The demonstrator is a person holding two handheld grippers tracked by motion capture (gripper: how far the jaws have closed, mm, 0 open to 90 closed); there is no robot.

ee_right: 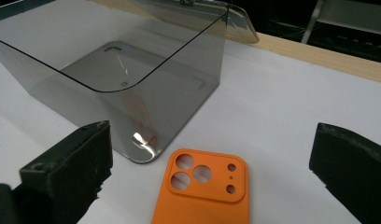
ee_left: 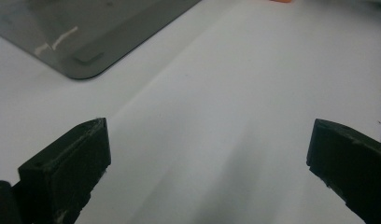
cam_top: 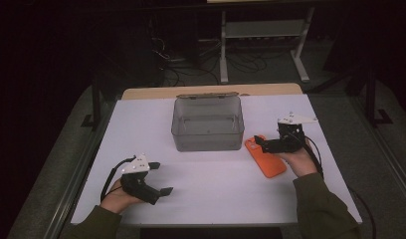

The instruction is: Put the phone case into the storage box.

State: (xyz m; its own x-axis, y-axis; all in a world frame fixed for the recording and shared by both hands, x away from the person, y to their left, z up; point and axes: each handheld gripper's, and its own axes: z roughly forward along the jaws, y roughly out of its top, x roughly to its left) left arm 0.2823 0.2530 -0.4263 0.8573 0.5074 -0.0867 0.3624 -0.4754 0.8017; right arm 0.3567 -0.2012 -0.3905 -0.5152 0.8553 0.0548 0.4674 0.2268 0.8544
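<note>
The right gripper [cam_top: 264, 143] hung just above the orange phone case [cam_top: 264, 157], its jaws spread wide and gripping nothing. In the right gripper view the case [ee_right: 205, 191] lay flat on the white table [ee_right: 282, 116] between the two black jaws and a little ahead of them, camera-cutout end pointing away from the gripper, back face up. Neither jaw touched it. Beyond the case and off toward the gripper's left jaw stood the clear smoky box [ee_right: 132, 70], open at the top (its lid tipped back against the far wall), with one rounded lower corner just beside the case's far end; whether the two met could not be told.

In the high view the case sat right of the box [cam_top: 207, 124], and the person's right hand [cam_top: 298, 159] held the gripper over its upper half.

The left gripper [cam_top: 161, 178] was well apart from all this, low over the near left part of the table [cam_top: 216, 194], held by the left hand [cam_top: 119, 196]. Its jaws were likewise wide apart and held nothing. The left gripper view showed bare white surface between them, with the box's base [ee_left: 86, 37] ahead to the left jaw's side and a sliver of the orange case [ee_left: 282, 1] far ahead at the top edge.
</note>
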